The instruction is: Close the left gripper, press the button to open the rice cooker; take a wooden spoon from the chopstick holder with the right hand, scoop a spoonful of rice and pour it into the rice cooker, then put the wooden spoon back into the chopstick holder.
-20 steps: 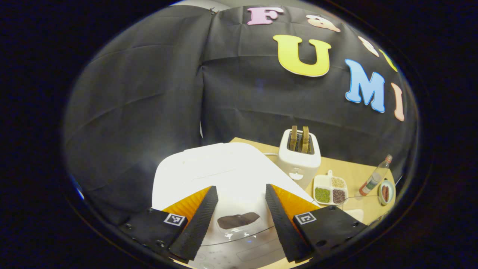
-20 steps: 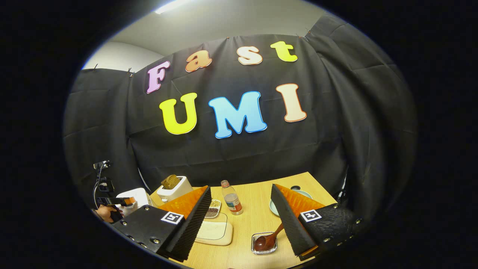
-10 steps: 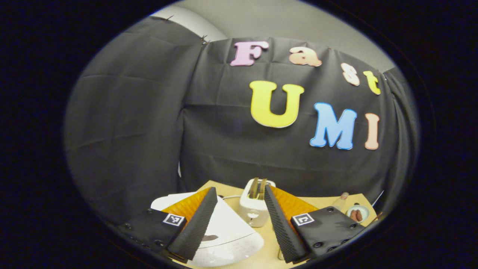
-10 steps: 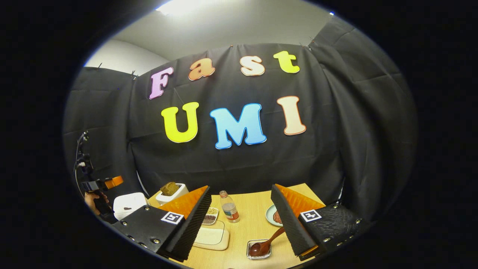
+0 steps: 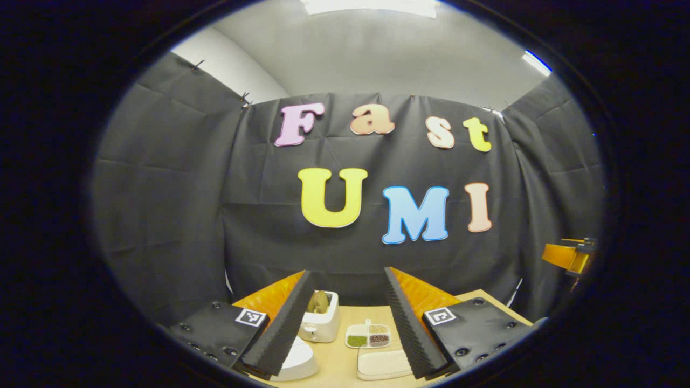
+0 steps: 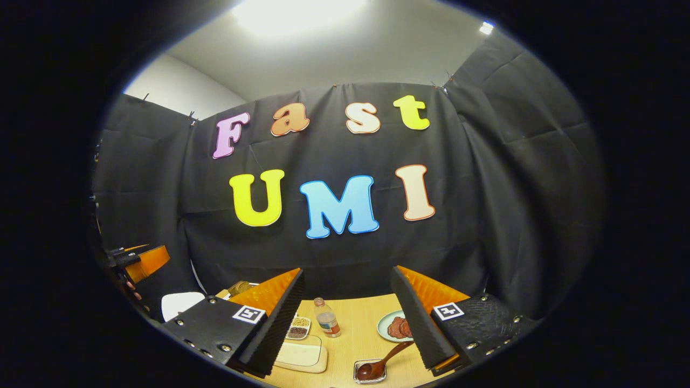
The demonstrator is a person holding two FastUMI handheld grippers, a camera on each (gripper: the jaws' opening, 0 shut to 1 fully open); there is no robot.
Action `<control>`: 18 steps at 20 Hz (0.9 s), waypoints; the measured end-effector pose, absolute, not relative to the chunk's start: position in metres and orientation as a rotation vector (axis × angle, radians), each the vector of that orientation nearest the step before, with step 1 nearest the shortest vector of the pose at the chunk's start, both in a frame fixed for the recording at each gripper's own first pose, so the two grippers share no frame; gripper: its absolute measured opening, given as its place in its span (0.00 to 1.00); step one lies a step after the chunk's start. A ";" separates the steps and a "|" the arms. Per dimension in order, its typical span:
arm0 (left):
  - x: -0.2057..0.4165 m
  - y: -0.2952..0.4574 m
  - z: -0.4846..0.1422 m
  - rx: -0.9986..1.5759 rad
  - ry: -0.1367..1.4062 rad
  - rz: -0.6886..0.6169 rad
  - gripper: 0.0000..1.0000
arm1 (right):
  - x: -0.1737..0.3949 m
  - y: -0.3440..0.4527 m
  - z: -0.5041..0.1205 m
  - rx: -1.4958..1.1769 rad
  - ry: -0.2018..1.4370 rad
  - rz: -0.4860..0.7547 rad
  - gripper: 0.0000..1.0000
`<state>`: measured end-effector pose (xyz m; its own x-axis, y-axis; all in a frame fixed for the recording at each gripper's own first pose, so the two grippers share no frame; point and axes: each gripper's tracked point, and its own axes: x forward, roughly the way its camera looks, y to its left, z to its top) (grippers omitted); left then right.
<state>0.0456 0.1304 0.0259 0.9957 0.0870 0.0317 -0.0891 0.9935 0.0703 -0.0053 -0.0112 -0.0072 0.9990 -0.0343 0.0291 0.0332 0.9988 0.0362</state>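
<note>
Wooden table (image 6: pixel 366 323) beneath. Left gripper (image 5: pixel 345 323) spread wide, gripping nothing, above white rice cooker (image 5: pixel 296 362), lid down, near left. Right gripper (image 6: pixel 347 323) equally parted; wooden spoon (image 6: pixel 380 364) resting in glass holder (image 6: pixel 370 372), near right.

Black cloth (image 6: pixel 485 226) hangs as the booth's wall across the middle of both views, creased in long folds and pinned along its top edge. It wraps round on the left and right sides of each frame. Above it, a pale grey ceiling (image 5: pixel 377 59) fills the top, with a bright ceiling light (image 6: pixel 294 13) glaring at the upper centre of the right gripper view. A light wooden worktop (image 6: pixel 353 345) sits at the lower centre, against the cloth.
</note>
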 end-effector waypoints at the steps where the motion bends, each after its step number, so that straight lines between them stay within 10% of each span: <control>1: 0.041 0.118 0.023 0.067 -0.024 0.070 0.91 | -0.006 -0.008 -0.004 0.039 -0.039 -0.032 0.98; 18: 0.035 0.103 0.006 0.086 -0.011 -0.057 0.92 | -0.016 0.032 -0.001 -0.009 -0.051 -0.048 0.98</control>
<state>0.0350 0.1034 0.0056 0.9983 -0.0577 0.0089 0.0568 0.9947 0.0863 -0.0160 0.0316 -0.0008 0.9975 -0.0480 0.0510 0.0484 0.9988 -0.0075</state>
